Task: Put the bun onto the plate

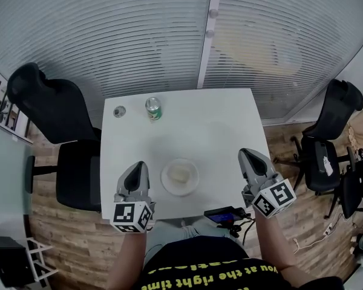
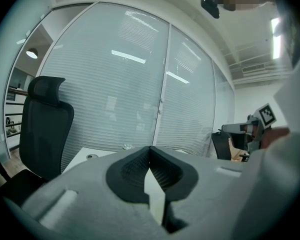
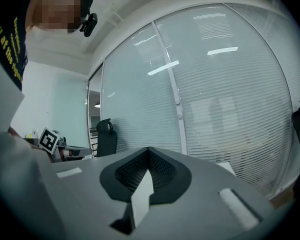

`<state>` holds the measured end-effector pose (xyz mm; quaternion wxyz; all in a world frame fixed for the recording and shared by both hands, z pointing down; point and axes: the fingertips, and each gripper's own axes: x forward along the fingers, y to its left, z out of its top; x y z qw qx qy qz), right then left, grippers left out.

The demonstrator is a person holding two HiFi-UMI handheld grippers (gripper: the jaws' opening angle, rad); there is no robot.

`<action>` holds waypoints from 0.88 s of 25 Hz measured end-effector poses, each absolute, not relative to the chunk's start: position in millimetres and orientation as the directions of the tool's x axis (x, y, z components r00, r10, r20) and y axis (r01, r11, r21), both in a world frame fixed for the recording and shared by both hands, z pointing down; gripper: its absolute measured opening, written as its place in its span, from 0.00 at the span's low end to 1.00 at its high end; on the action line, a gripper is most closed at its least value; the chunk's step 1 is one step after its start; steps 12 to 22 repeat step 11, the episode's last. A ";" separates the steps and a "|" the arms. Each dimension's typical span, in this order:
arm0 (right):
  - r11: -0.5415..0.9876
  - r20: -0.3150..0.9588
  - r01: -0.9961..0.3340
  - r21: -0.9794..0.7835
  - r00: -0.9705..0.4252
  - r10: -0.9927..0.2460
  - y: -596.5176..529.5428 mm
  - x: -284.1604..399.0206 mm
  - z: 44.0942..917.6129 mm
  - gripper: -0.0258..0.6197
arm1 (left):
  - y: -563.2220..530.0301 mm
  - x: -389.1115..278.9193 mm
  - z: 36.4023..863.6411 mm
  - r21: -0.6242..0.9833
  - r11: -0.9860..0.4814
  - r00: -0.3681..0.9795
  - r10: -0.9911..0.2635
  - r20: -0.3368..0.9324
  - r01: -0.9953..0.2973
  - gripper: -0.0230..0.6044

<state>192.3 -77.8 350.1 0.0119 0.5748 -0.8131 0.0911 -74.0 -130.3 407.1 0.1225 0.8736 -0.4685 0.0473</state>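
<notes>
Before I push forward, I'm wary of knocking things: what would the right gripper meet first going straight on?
Probably nothing on the table: the right gripper points along its right side, clear of plate and can, toward the glass wall; depth unclear.

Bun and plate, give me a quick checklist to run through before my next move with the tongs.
1. Bun lies on plate: ok.
2. Left tongs shut, nothing between them: ok.
3. Right tongs shut, nothing between them: ok.
4. Both tongs apart from the plate, one on each side: ok.
5. Can upright, well beyond the plate: ok.
6. Bun undamaged: cannot tell, too small.
</notes>
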 end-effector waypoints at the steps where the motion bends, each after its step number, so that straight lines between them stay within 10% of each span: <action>1: 0.322 0.123 -0.938 -0.131 -0.338 -0.933 -77.5 193.3 349.4 0.05 | -130.2 -73.2 406.9 0.169 -0.532 0.557 -0.807 0.197 -0.830 0.04; 22: 0.327 0.115 -0.938 -0.115 -0.339 -0.934 -76.1 196.9 343.3 0.05 | -128.5 -69.5 403.5 0.161 -0.531 0.555 -0.810 0.192 -0.832 0.04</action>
